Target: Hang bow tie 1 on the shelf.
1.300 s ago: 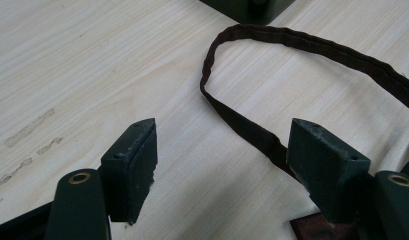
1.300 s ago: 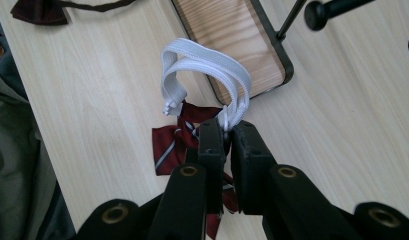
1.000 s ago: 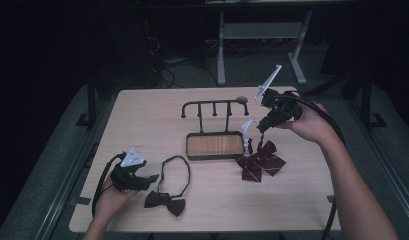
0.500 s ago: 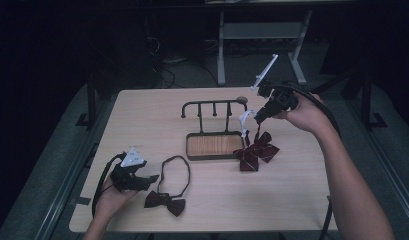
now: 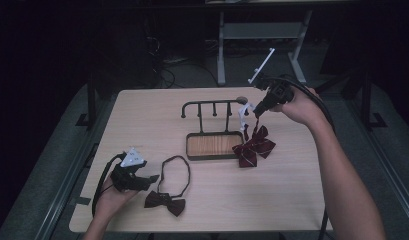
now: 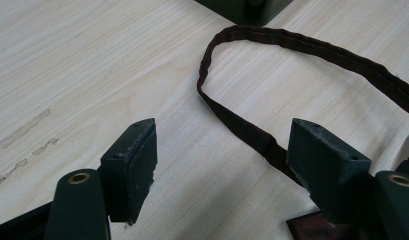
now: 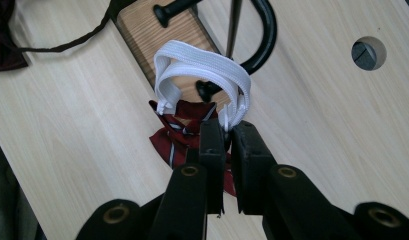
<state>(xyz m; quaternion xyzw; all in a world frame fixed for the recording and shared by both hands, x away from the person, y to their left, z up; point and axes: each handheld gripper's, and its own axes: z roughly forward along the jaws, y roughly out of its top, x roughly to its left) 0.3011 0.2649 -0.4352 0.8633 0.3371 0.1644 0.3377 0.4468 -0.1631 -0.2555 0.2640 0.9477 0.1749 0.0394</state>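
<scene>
Pale wood-grain table (image 5: 142,120) amid a dark room, rack (image 5: 214,125) mid-table.

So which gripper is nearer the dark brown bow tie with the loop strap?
Left gripper: open, right beside the dark brown bow tie. Right gripper is across the table.

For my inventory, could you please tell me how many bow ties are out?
2: a dark bow tie on the table's near left, and a red striped bow tie hanging from the right claw.

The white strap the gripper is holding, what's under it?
Under the white strap hangs the red striped bow tie. The right gripper covers part of the bow. Beneath lie the rack's wooden base and table.
</scene>
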